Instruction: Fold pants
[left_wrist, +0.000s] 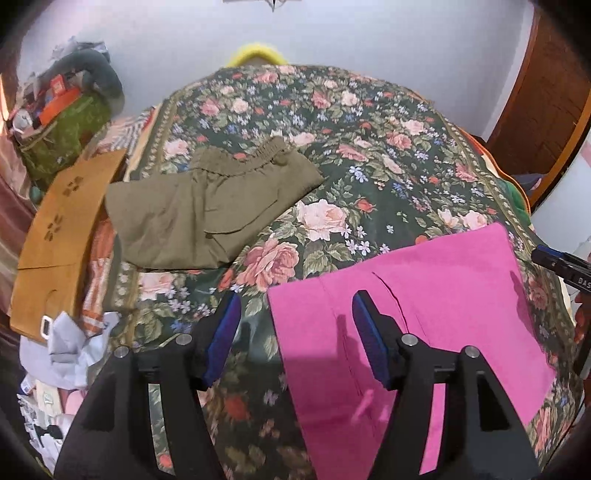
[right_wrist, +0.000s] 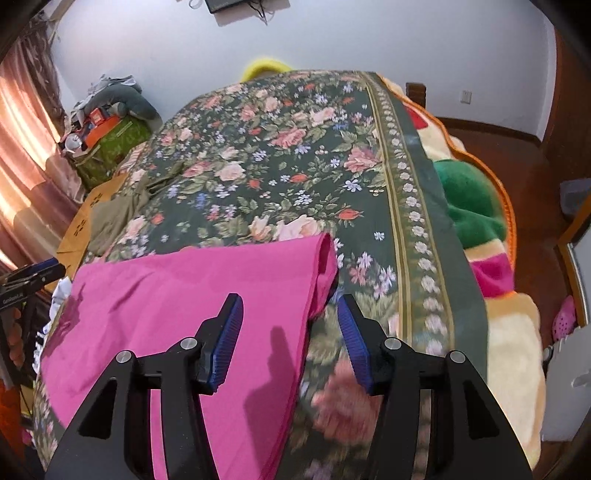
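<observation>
The pink pants (left_wrist: 424, 314) lie folded flat on the near part of the floral bedspread (left_wrist: 332, 140); they also show in the right wrist view (right_wrist: 184, 302). My left gripper (left_wrist: 291, 325) is open and empty, hovering over the pants' left edge. My right gripper (right_wrist: 290, 325) is open and empty, straddling the pants' right edge, where the folded end (right_wrist: 327, 254) bulges up. The right gripper's tip (left_wrist: 561, 266) shows at the right edge of the left wrist view. The left gripper (right_wrist: 33, 277) shows at the left edge of the right wrist view.
Folded olive pants (left_wrist: 207, 210) lie on the bed's left side beside a mustard garment (left_wrist: 62, 229). A cluttered green bag (left_wrist: 62, 136) stands far left. Loose clothes (left_wrist: 66, 347) lie near left. A multicoloured fleece blanket (right_wrist: 480, 221) hangs off the bed's right side.
</observation>
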